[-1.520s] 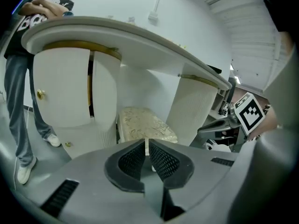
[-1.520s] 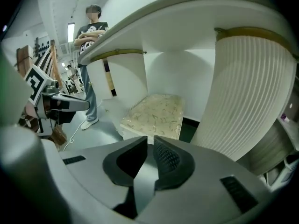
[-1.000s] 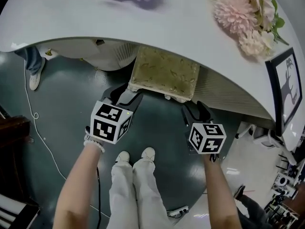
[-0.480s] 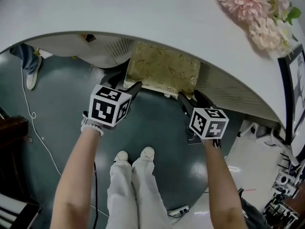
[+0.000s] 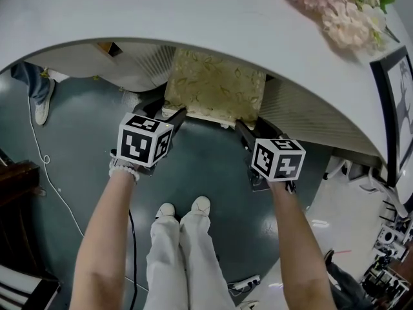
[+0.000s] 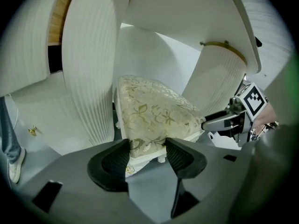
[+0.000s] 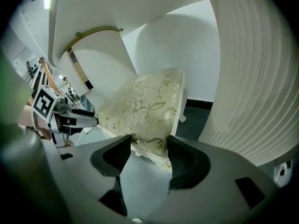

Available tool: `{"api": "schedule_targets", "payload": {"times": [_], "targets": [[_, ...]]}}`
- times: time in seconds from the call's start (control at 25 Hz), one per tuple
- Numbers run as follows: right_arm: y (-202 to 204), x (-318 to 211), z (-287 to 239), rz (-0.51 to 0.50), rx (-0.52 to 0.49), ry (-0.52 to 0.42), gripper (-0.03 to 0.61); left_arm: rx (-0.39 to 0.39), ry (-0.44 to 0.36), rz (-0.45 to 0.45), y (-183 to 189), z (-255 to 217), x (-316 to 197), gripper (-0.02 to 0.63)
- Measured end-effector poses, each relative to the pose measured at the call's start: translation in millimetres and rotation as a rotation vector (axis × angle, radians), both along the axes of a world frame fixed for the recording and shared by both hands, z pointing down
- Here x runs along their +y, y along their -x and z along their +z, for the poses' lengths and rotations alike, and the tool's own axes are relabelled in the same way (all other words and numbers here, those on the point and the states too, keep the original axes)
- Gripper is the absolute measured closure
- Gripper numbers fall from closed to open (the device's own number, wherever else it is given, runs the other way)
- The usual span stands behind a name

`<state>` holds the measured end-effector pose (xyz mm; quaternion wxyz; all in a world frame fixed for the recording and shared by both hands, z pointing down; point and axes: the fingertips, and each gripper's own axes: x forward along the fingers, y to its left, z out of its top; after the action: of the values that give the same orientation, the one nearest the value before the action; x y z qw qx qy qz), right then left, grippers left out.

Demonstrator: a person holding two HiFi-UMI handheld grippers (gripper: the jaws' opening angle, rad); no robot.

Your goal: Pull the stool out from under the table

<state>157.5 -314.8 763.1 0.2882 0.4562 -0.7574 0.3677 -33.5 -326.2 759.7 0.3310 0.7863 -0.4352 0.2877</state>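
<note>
The stool (image 5: pixel 216 86) has a pale green floral cushion on a white frame and stands mostly under the white table (image 5: pixel 193 18), its front edge showing. My left gripper (image 5: pixel 169 112) is at the stool's front left corner. In the left gripper view, that corner (image 6: pixel 154 113) sits between the jaws of the left gripper (image 6: pixel 147 150), which are closing. My right gripper (image 5: pixel 248 131) is at the front right corner. In the right gripper view, the cushion corner (image 7: pixel 145 106) lies between the jaws of the right gripper (image 7: pixel 148 148), also closing. I see no firm press from either gripper's pads.
Ribbed white table pedestals (image 6: pixel 88 69) (image 7: pixel 252 78) flank the stool. Pink flowers (image 5: pixel 342 5) lie on the tabletop and a framed picture (image 5: pixel 393 102) stands at the right. My feet (image 5: pixel 184 208) stand on the dark floor; a white cable (image 5: pixel 48 173) and someone's shoe (image 5: pixel 42 108) lie left.
Both grippers have moved forward to the stool's front corners, and their jaws have spread wider around them. The stool has not visibly shifted.
</note>
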Motion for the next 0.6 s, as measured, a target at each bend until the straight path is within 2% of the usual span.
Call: {"api": "schedule_targets", "payload": {"times": [0.28, 0.6], "targets": [[2, 10, 0, 0.021, 0.015, 0.001, 0.314, -0.009, 0.000, -0.005, 2, -1, 10, 0.359], [6, 52, -2, 0.022, 0.027, 0.023, 0.316, -0.021, 0.028, 0.012, 7, -3, 49, 0.364]]}}
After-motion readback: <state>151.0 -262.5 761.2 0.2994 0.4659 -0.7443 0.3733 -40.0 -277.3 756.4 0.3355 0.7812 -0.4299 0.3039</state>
